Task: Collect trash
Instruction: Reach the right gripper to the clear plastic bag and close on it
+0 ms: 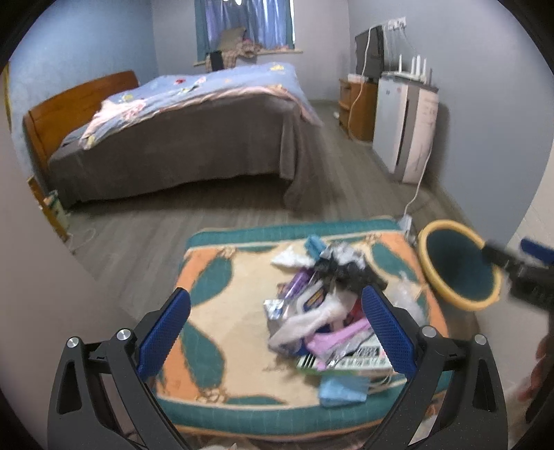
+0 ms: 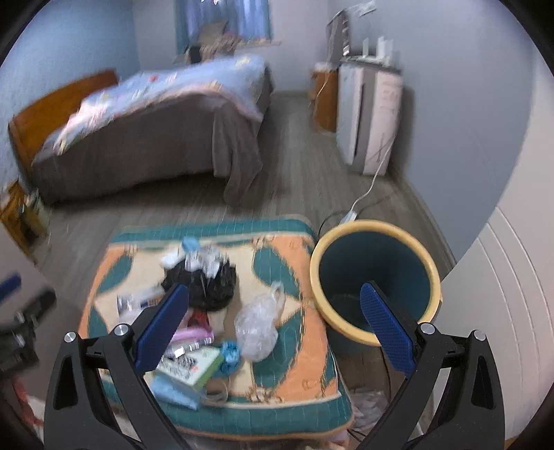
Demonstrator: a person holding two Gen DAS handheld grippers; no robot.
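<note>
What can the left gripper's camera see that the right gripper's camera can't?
Only the left wrist view shows the television on the far cabinet clearly, and the right gripper's dark body poking in at the side. Only the right wrist view shows the whole bin, right down inside it, and the clear plastic bag in full. Both show the bed, the patterned cushion and the trash pile lying on it, with open blue fingers in front.

You've got a bed (image 1: 180,138) w/ blue floral quilt (image 1: 207,90) in the bg, white cabinet (image 1: 405,128) by the rt wall, router (image 1: 413,71) on top, curtained window (image 1: 244,24) behind.
</note>
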